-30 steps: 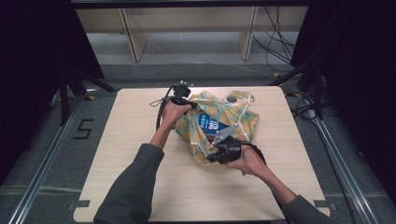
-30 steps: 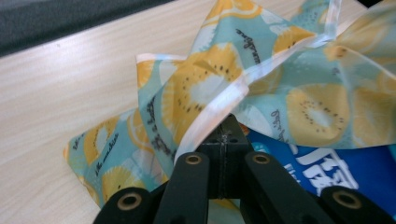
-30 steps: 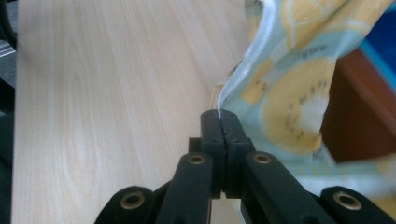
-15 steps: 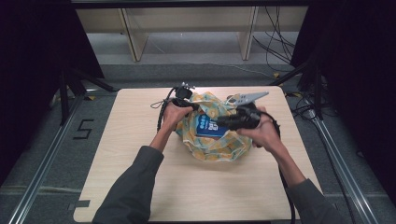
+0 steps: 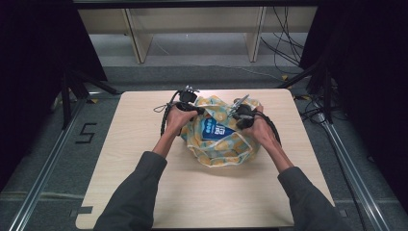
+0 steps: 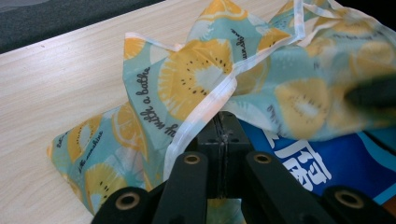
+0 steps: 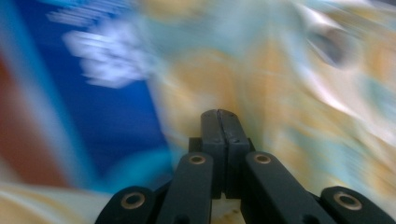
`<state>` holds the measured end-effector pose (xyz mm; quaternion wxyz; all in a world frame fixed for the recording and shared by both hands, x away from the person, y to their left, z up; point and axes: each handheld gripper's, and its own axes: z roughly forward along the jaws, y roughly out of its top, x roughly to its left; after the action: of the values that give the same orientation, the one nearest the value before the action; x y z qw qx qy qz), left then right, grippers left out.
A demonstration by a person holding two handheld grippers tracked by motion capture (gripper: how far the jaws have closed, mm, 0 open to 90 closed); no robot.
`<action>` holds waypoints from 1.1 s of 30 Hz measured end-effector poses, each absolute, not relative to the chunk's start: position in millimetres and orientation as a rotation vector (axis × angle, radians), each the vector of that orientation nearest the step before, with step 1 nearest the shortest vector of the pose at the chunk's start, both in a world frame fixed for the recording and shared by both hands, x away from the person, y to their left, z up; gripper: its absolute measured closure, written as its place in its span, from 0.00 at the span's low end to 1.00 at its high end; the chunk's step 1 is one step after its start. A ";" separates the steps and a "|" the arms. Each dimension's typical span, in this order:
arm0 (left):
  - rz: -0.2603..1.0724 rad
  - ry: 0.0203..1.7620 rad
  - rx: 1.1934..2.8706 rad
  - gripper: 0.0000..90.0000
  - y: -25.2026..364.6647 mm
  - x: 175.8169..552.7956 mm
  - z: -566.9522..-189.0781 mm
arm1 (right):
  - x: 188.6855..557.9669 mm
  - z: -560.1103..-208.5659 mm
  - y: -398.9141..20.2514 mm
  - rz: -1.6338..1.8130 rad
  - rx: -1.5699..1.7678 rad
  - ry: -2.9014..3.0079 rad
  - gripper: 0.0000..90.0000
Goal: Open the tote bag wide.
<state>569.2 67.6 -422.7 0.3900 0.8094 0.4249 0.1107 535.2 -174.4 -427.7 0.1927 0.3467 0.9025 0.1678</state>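
A thin, floppy fruit-print cloth [image 5: 221,144] lies mid-table, half-wrapped round a flat blue packet [image 5: 215,130] — light and limp, likely best taken by its white hem, where the left gripper [image 6: 219,116] is clamped; the right gripper [image 7: 218,113], jaws together, holds cloth too.

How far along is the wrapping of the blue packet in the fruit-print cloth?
Partly done. The cloth is gathered up around the blue packet. The left tongs are shut on a cloth edge; the right tongs are shut beside blurred cloth. Left: the packet's top is not yet covered, and no knot shows.
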 end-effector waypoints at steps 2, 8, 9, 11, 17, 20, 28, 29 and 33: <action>0.274 1.071 2.060 0.98 67.4 567.5 -425.2 | 543.9 -427.8 -190.4 0.463 1.060 2.478 1.00; 0.277 1.085 2.063 0.99 63.8 569.8 -433.3 | 560.2 -438.8 -221.5 0.428 1.161 2.428 1.00; 0.271 1.091 2.064 0.99 63.9 570.2 -433.6 | 558.4 -435.3 -223.6 0.454 1.161 2.429 1.00; 0.267 1.098 2.050 0.99 64.2 571.5 -434.7 | 552.0 -424.8 -224.0 0.566 1.154 2.430 1.00; 0.268 1.105 2.059 0.98 60.2 572.2 -435.3 | 513.1 -406.1 -192.4 0.875 0.973 2.607 1.00; 0.269 1.113 2.054 0.98 62.2 573.0 -435.2 | 488.0 -414.5 -187.8 0.815 0.859 2.630 1.00; 0.279 1.145 2.046 0.98 66.9 578.0 -438.9 | 446.5 -444.6 -221.8 0.656 0.858 2.732 1.00; 0.277 1.145 2.045 0.98 67.0 578.1 -439.2 | 445.1 -448.2 -224.4 0.637 0.859 2.748 1.00; 0.285 1.125 2.045 0.93 63.9 573.7 -434.9 | 445.3 -434.4 -226.3 0.790 0.916 2.674 1.00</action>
<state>573.7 63.9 -434.9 0.3849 0.8028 0.4414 0.1119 445.3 -226.3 -434.4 0.1031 0.3104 0.9063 0.2677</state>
